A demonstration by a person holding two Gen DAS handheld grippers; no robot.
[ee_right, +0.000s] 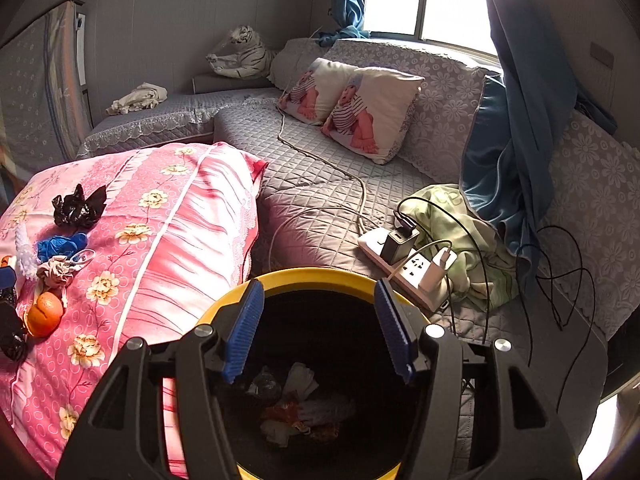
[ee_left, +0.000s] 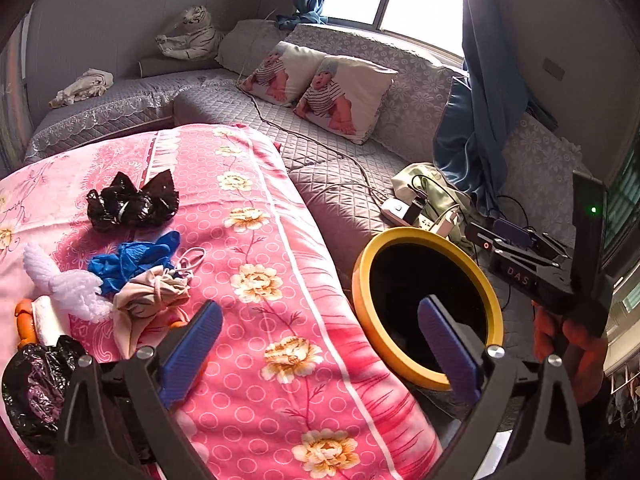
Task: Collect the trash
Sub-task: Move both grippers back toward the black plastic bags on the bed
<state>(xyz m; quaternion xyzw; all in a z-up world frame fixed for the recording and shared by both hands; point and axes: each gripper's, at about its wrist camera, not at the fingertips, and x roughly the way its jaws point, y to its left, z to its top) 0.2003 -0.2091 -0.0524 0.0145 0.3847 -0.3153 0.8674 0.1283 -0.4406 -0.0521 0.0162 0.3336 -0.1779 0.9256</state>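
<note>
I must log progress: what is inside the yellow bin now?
Inside the bin, crumpled white paper, a clear wrapper and orange-red scraps lie at the bottom. The rest is dark or hidden by the right gripper.

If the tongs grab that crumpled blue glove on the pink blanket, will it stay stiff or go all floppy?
Probably floppy: the blue glove lies bunched in soft folds, so it would likely dangle. It looks thin, so likely very light. It touches the beige cloth wad, which might drag along.
</note>
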